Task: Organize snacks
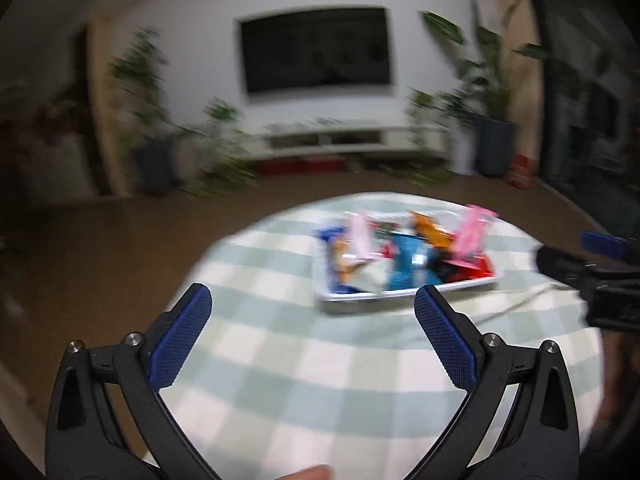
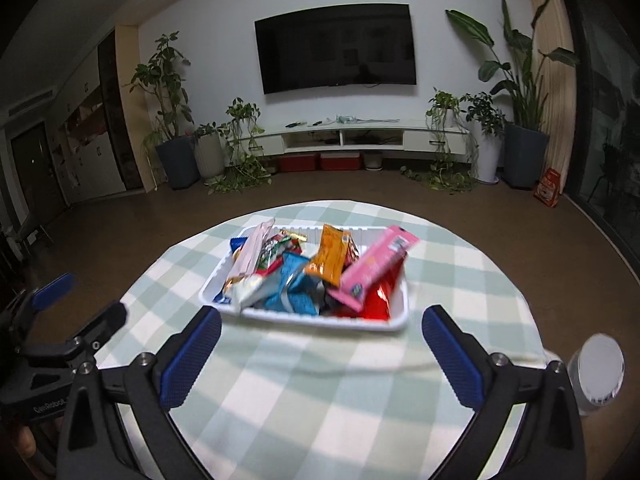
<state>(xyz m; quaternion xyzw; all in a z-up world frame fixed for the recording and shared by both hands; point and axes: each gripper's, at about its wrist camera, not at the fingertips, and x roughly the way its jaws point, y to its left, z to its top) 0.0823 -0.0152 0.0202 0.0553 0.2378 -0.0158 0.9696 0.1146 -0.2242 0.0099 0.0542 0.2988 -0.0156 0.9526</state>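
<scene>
The white tray (image 2: 396,322) of snack packets (image 2: 332,260) sits at 12 o'clock on the checked worktop (image 2: 320,400). Both the left gripper (image 1: 312,344) and right gripper (image 2: 322,356) have fingers spread wide, empty. The packets look light, crinkly and slippery; pinch a sealed end.

Left tool (image 1: 313,306): black plastic arms, blue textured pads (image 1: 182,338), silver screws (image 1: 133,338) at the pivots. Right tool (image 2: 321,328): same build, blue pads (image 2: 191,360), silver screws (image 2: 145,359). White "GenRobot" lettering (image 2: 49,407) on the left body.
</scene>
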